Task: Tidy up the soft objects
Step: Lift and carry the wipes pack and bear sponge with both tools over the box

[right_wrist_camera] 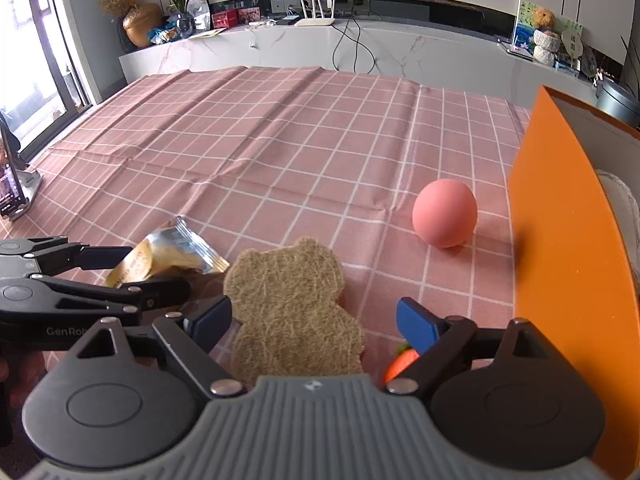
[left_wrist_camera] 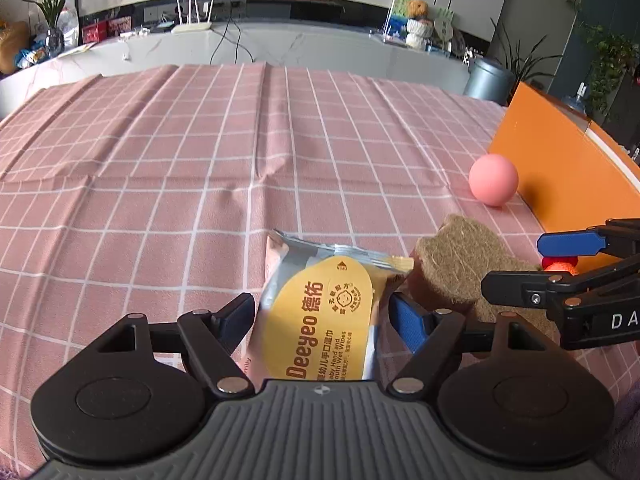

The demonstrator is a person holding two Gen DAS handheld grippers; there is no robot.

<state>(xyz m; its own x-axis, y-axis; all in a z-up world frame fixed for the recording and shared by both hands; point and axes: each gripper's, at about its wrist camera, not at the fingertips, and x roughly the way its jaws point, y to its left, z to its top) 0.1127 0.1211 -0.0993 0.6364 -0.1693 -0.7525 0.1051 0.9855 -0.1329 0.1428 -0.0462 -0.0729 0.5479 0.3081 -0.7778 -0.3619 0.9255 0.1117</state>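
A yellow-labelled pack of wet wipes [left_wrist_camera: 320, 320] lies on the pink checked tablecloth [left_wrist_camera: 200, 180] between the fingers of my left gripper [left_wrist_camera: 322, 316], which stands open with its pads just off the pack. Beside it lies a brown bear-shaped fibre pad [right_wrist_camera: 292, 308], under my right gripper [right_wrist_camera: 316, 320]. That gripper is open too: its left finger is near the pad's edge and its right finger is well clear. A pink ball [right_wrist_camera: 445, 213] rests further back by the orange box. A small orange and red soft piece [right_wrist_camera: 400, 362] peeks out beneath the right finger.
A tall orange box [right_wrist_camera: 560, 240] stands along the right side of the table. A phone on a stand [right_wrist_camera: 12, 192] sits at the left edge. A marble counter [left_wrist_camera: 280, 48] with plants and clutter runs behind the table.
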